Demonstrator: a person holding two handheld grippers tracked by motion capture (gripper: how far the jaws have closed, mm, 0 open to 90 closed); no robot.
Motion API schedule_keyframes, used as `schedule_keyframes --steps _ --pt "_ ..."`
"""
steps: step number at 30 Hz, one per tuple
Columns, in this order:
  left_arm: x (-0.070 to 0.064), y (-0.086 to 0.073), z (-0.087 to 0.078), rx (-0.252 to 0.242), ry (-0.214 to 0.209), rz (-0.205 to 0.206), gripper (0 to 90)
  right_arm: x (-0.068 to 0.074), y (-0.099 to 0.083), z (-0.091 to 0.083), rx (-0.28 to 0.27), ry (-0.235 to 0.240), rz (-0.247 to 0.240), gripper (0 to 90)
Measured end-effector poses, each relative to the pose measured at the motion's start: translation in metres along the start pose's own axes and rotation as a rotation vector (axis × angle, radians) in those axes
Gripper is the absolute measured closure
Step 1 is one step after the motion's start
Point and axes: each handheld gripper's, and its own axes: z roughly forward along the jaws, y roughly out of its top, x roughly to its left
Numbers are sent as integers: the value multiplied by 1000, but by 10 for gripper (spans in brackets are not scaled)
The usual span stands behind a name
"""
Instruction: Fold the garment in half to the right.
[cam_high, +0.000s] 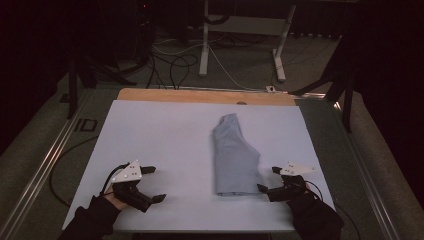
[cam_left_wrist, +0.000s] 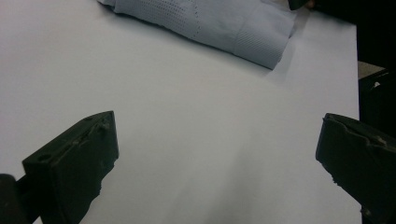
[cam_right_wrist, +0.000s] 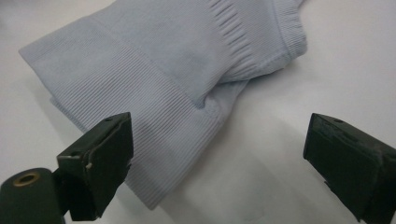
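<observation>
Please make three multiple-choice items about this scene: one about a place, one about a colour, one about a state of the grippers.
1. Which gripper is nearest the garment?
A. left
B. right
C. both equally

2. What colour is the garment?
A. light blue
B. red
C. black

3. How do the jaws of the right gripper stand?
A. shut on the garment
B. shut on nothing
C. open

Key: 1 B, the right gripper sits at the garment's near corner, while the left gripper is off over the bare sheet. 2 A, the ribbed cloth looks pale blue in the right gripper view. 3 C, that view shows a wide gap between the jaws.
</observation>
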Motion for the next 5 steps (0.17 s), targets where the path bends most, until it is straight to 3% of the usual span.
schedule_keyframes --steps 5 --pt "0 0 0 4 0 4 5 1 0 0 -2 -4 -4 85"
